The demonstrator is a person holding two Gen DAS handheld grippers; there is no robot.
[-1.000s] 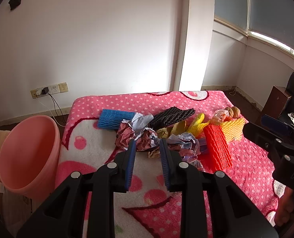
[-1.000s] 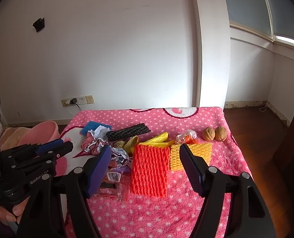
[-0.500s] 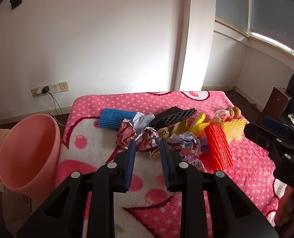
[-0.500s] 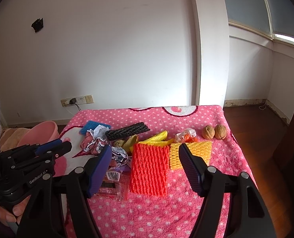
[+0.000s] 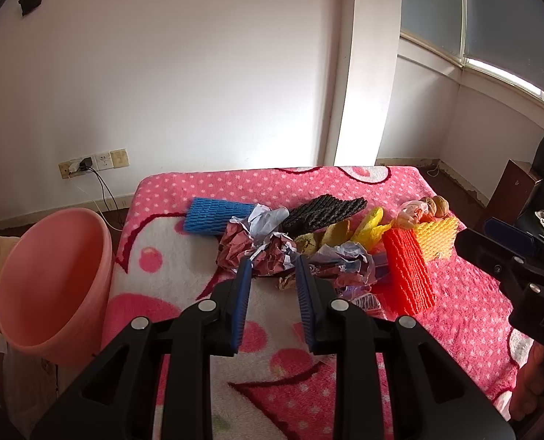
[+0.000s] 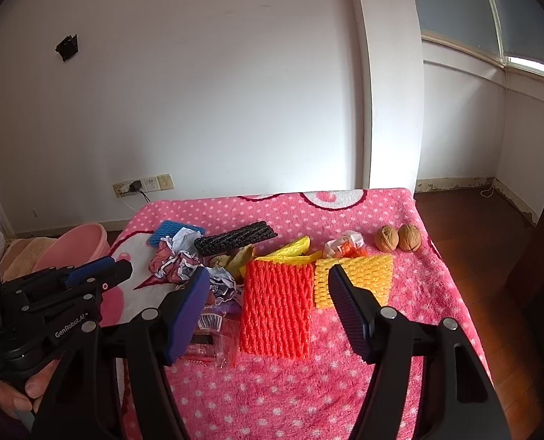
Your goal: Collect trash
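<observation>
Trash lies heaped on a pink polka-dot blanket: crumpled red-and-white paper, a blue foam net, a black foam net, an orange foam net, a yellow foam net, yellow peel and clear wrappers. My left gripper is open and empty, hovering just in front of the crumpled paper. My right gripper is wide open and empty above the orange net. A pink bin stands left of the table.
Two walnuts and a small white-orange wrapper sit at the far right of the blanket. A wall socket with a cable is behind the bin. A dark wooden cabinet stands at the right.
Both grippers have edged slightly forward toward the pile. Their openings look unchanged.
</observation>
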